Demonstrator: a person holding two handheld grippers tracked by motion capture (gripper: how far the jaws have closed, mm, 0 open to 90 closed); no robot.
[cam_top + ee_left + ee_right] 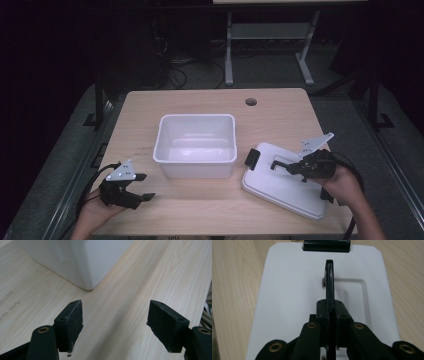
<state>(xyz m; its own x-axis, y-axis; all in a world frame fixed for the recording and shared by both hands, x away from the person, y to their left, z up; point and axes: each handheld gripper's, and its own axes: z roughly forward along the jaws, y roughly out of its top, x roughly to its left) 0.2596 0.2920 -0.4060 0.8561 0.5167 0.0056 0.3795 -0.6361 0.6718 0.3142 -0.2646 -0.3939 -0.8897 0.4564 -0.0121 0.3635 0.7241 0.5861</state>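
The right gripper pinches the thin black handle of the flat white plastic lid, right of the white rectangular tub. The left gripper gapes over bare pale wooden table; dark room behind.

High view: dim room, black beyond the table; light falls from above onto the tabletop only. Soft glare on the floor of the white bin and on the white lid near the table's right edge. Short, faint shadows under the bin's near wall. Picture is soft and grainy, with detail lost in the dark corners.

Left gripper view: bright, even light; wood grain is sharp mid-frame, while the near black pads are slightly soft. The bin wall is washed out toward the top edge.

Right gripper view: lid nearly overexposed, the black handle reasonably sharp, and the nearest jaw parts blurred. Table edges are soft.
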